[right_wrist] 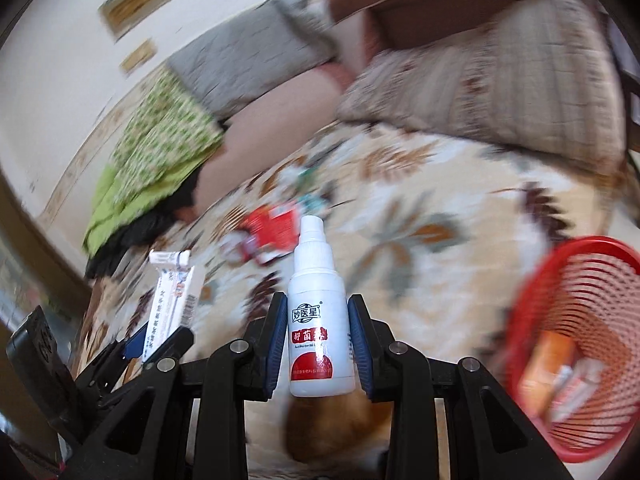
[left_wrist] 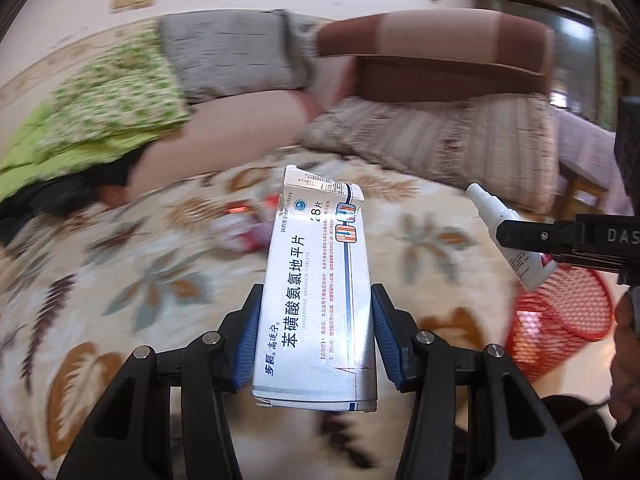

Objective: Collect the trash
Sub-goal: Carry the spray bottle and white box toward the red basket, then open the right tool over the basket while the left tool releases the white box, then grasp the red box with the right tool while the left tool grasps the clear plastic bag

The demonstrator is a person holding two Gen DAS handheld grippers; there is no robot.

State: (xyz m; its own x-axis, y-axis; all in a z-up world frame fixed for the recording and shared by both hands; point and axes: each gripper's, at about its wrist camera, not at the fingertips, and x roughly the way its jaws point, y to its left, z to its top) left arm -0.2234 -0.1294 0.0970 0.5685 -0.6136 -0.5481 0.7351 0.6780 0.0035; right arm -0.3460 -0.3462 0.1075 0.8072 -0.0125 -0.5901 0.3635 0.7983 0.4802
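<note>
My left gripper is shut on a white and blue medicine box, held lengthwise above the bed. The same box shows at the lower left of the right wrist view, in the left gripper's fingers. My right gripper is shut on a white spray bottle with a red label, held upright. In the left wrist view that bottle hangs at the right over a red mesh basket. The basket holds orange and white packaging.
A floral bedspread covers the bed. Red and white wrappers lie on it near the middle. Grey, striped and brown pillows and a green patterned quilt lie along the wall. The scene is motion-blurred.
</note>
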